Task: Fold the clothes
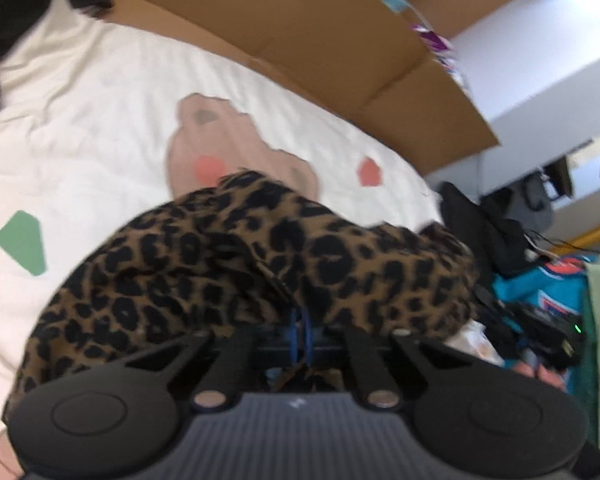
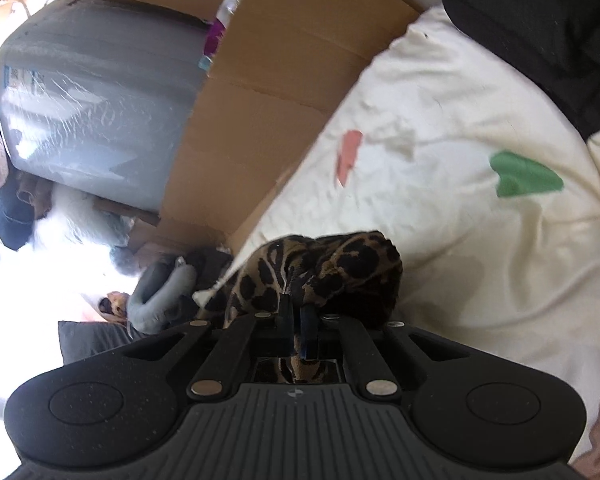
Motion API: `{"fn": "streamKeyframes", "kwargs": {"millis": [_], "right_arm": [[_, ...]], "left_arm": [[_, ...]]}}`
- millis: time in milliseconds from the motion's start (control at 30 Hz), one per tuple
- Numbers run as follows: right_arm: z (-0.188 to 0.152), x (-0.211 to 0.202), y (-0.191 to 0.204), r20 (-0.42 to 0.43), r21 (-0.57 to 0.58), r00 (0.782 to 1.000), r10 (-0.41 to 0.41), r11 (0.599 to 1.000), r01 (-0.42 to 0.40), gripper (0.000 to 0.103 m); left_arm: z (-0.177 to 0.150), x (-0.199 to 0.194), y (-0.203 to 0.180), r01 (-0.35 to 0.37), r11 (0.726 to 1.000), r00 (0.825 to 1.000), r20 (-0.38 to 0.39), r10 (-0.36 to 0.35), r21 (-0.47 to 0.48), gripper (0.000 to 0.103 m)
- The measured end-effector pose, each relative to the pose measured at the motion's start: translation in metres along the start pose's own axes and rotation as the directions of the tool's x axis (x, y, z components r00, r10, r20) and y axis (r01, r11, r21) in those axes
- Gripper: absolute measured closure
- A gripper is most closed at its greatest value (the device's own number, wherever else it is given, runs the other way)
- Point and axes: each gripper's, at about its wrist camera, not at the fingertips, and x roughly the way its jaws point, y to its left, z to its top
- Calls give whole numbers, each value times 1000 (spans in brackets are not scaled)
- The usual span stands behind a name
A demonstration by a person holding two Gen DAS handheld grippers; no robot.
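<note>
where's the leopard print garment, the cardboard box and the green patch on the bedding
leopard print garment (image 1: 228, 264): left wrist view, on its bunched middle
cardboard box (image 1: 300, 28): left wrist view, on its broad brown side
green patch (image 2: 524, 176): right wrist view, on the patch's centre

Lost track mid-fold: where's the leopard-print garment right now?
The leopard-print garment is bunched over the white printed bedsheet, pinched by both the left hand-held gripper and the right hand-held gripper, near the cardboard box.

Leopard-print garment (image 1: 260, 256), cream patterned bedsheet (image 1: 100, 120)
</note>
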Motion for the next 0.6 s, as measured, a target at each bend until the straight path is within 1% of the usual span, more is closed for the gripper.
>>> {"fn": "streamKeyframes", "kwargs": {"millis": [100, 233, 300, 400, 533, 600], "right_arm": [[6, -3, 7, 13, -19, 1000, 6, 1000, -6, 102], [14, -12, 7, 34, -26, 999, -1, 1000, 2, 102], [16, -16, 7, 38, -35, 999, -8, 999, 9, 102], [18, -21, 7, 46, -48, 999, -16, 999, 18, 102], [20, -27, 4, 66, -37, 997, -26, 999, 29, 102], [22, -31, 1, 71, -28, 997, -35, 999, 37, 102]], "left_arm": [[-10, -4, -12, 42, 999, 998, -45, -41, 23, 100], [-25, -4, -24, 16, 996, 994, -106, -6, 91, 101], [-30, -4, -26, 25, 995, 990, -143, -10, 100, 101], [-35, -4, -29, 56, 994, 979, -201, -36, 95, 101], [-46, 1, -44, 124, 985, 961, -263, -89, 120, 101], [-50, 7, -51, 158, 978, 948, -297, -112, 138, 101]]}}
